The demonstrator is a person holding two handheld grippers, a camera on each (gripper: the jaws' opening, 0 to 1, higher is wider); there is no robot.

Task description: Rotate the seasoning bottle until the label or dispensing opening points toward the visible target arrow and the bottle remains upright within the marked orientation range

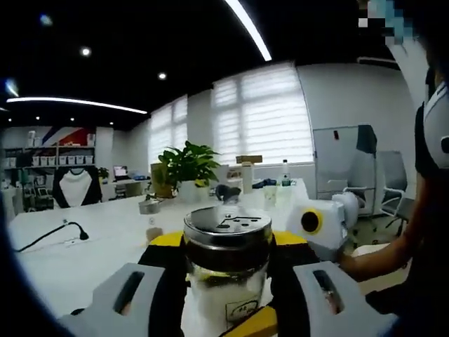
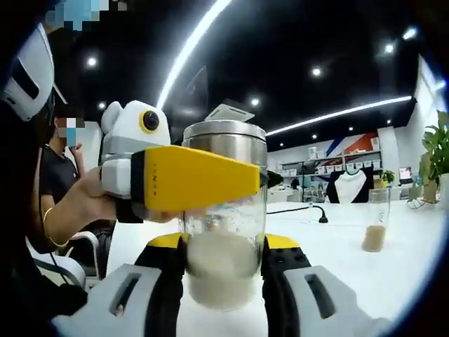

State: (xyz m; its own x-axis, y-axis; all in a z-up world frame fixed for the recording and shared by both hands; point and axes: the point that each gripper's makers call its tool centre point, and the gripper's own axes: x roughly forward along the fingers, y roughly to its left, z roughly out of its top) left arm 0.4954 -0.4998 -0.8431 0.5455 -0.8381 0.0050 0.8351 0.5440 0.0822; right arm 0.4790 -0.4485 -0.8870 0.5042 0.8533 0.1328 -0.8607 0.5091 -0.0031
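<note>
The seasoning bottle (image 1: 226,263) is clear glass with a steel shaker lid (image 1: 227,226) and pale powder inside; a small label (image 1: 243,309) faces the left gripper view. My left gripper (image 1: 228,243) is shut on it, with a black jaw pressed to each side. In the right gripper view the same bottle (image 2: 226,270) stands between the jaws of my right gripper (image 2: 224,246), also shut on it. The left gripper (image 2: 238,179) comes in from the left there, with a yellow finger (image 2: 196,186) across the bottle's front. I cannot see the bottle's base.
A long white table (image 1: 91,260) holds a potted plant (image 1: 188,168), a small pot (image 1: 149,206), a desk microphone (image 2: 319,214) and a glass of brown liquid (image 2: 373,223). The person's hand (image 2: 81,203) grips the left tool. Office chairs (image 1: 393,186) stand at the right.
</note>
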